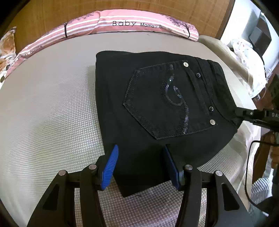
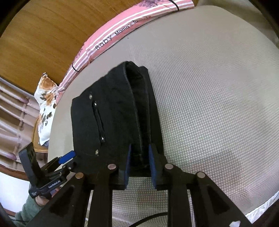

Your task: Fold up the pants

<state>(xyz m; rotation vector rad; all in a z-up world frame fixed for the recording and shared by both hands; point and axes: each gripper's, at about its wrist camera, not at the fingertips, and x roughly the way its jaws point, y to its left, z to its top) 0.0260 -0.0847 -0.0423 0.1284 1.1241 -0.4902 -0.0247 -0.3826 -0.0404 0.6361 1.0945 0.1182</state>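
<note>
Black pants lie folded into a compact stack on the grey mattress, with a sequined back pocket facing up. My left gripper is open, its blue pads spread over the stack's near edge. My right gripper is shut on the waistband end of the pants, with the folded layers between its pads. It also shows in the left wrist view at the stack's right corner. The left gripper shows in the right wrist view at the stack's left side.
A pink striped pillow lies along the wooden headboard. A floral cloth sits at the mattress corner. White bedding lies beyond the mattress's right edge. A cable hangs at the right.
</note>
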